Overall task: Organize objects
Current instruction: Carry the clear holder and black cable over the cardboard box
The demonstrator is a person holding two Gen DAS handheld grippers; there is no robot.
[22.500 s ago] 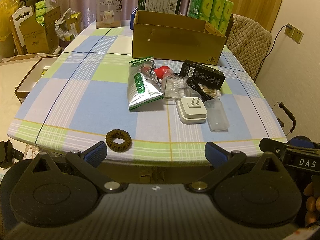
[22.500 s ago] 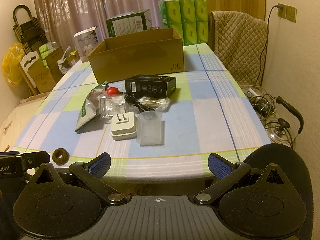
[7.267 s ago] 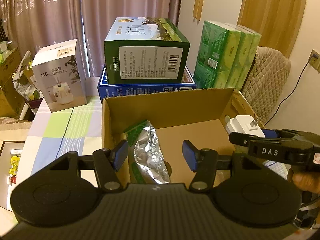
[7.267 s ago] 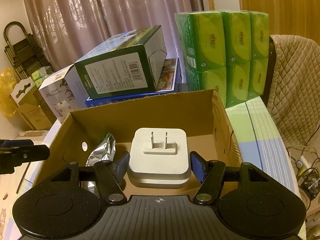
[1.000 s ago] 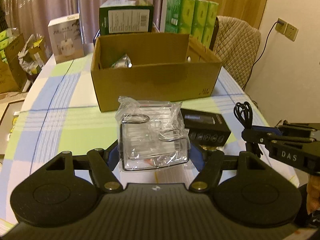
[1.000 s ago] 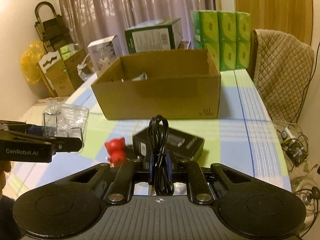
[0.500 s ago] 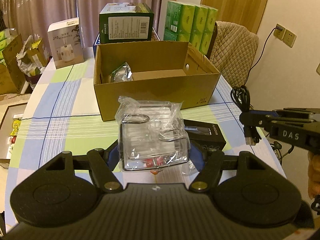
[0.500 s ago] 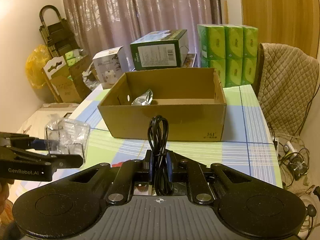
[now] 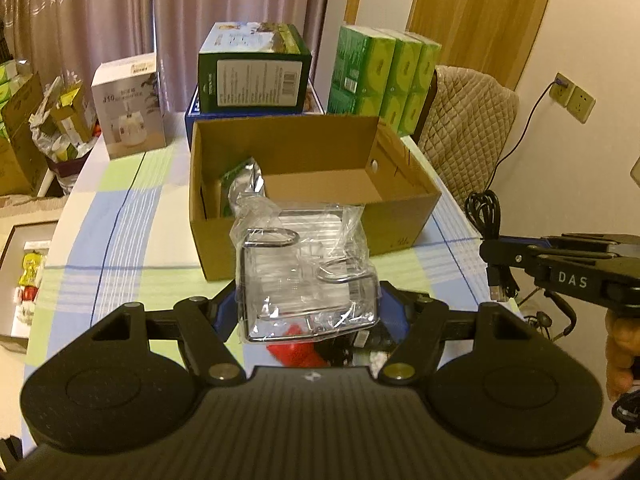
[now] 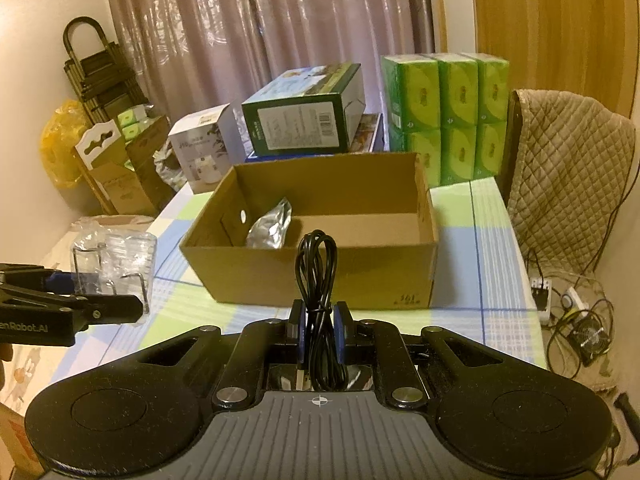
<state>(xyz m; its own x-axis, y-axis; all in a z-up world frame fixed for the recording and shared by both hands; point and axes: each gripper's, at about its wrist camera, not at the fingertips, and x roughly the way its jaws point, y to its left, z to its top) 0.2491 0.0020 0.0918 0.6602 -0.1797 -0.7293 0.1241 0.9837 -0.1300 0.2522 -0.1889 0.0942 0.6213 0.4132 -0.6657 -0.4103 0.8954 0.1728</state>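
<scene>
While I lift both loads higher toward the cardboard box, my left fingers clamp the plastic-wrapped organizer, my right fingers the coiled cable; drop-off comes next.

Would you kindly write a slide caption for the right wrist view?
Right gripper carries a coiled black cable toward the open cardboard box.

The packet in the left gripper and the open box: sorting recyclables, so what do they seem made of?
The packet: apparently clear glossy plastic film, crinkled, see-through, holding bent shiny wire that looks like metal. The open box: matte brown corrugated cardboard, judging by its raw cut edges and folded flaps.
</scene>
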